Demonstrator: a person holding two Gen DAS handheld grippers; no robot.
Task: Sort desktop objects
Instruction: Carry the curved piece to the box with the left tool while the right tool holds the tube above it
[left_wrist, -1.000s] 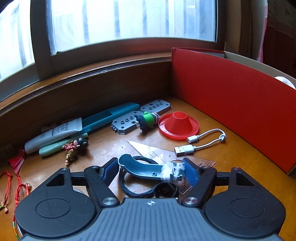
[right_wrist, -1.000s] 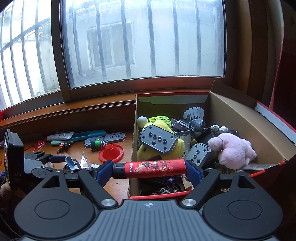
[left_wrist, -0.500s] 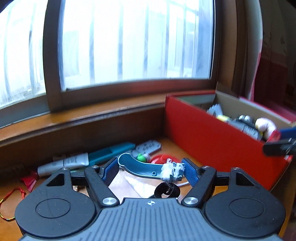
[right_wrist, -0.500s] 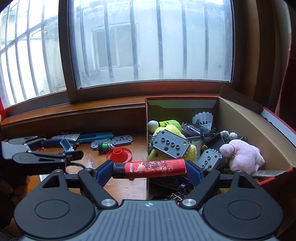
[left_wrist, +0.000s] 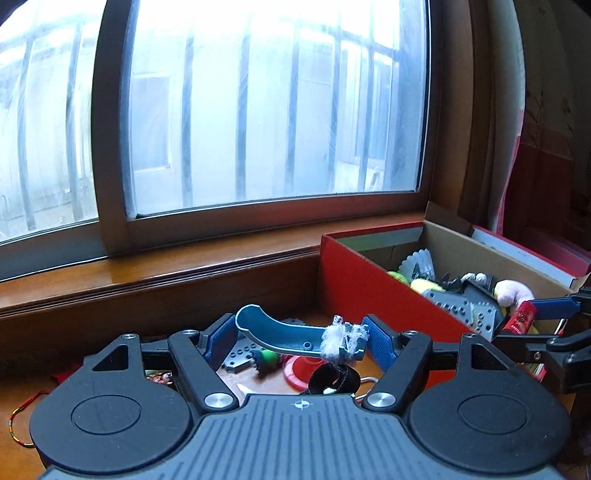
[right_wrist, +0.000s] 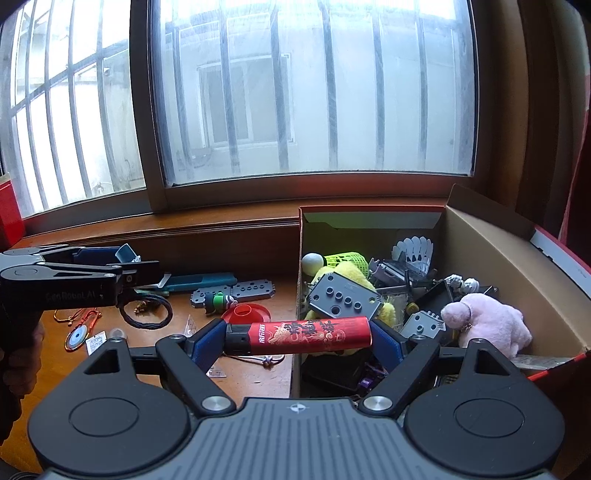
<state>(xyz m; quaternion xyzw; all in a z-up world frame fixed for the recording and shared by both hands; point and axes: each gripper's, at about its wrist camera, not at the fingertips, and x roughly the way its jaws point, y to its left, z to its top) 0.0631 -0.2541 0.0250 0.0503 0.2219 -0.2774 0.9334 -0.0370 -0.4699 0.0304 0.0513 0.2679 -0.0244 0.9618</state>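
Box (right_wrist: 491, 236) holds toys; right hand-held gripper (right_wrist: 299, 338) clamps lighter (right_wrist: 306, 331), left (left_wrist: 300, 338) clamps teal piece (left_wrist: 284, 334).

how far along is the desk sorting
Partly done. The red box already holds a pink plush, grey plates and shuttlecocks. In hand: the right tool grips a red lighter near the box, and the left tool grips a blue curved piece. Left on the desk: a red funnel, black cord loop and teal pen.

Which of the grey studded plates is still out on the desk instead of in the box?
The long flat grey plate lying on the desk beside the green toy. The other two, and, sit tilted inside the red box.
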